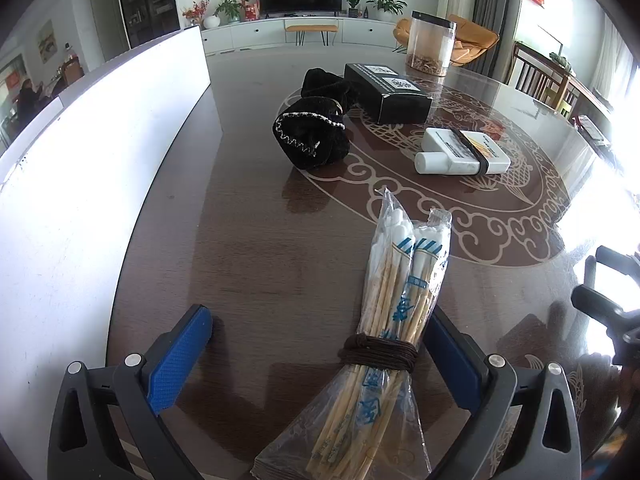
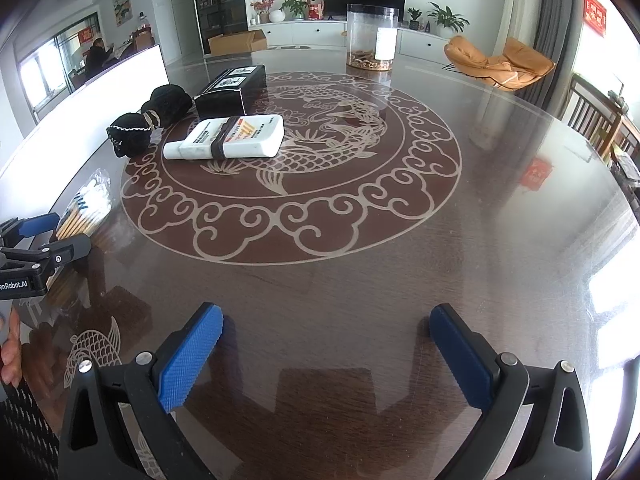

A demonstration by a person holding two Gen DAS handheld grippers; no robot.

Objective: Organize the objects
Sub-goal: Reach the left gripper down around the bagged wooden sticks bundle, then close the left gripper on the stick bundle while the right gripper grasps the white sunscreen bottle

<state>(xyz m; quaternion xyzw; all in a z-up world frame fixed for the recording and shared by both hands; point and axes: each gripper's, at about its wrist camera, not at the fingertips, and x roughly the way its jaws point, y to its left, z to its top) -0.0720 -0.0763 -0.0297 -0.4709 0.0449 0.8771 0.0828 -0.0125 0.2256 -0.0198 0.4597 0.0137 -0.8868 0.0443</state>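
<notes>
1. Left wrist view: left gripper (image 1: 318,344) has its fingers spread wide. Bundle of cotton swabs (image 1: 394,300) in clear plastic, tied with brown cord, lies on the desk (image 1: 260,240) between them, close against the right-side finger (image 1: 452,356); contact there cannot be judged. Left-side finger is well clear of it.
2. Further up the desk in the same view: black cloth pouch (image 1: 316,128), black box (image 1: 386,92) touching it, white flat bottles (image 1: 460,150) banded together, clear jar (image 1: 430,42) at the far edge. White board (image 1: 80,160) stands along the left edge.
3. Right wrist view: right gripper (image 2: 326,346) also has its fingers wide apart, nothing between them, only bare desk surface below.
4. Same view, left edge: left gripper body is visible with the swab bundle beside it; part of a hand (image 2: 10,348) shows below it.
</notes>
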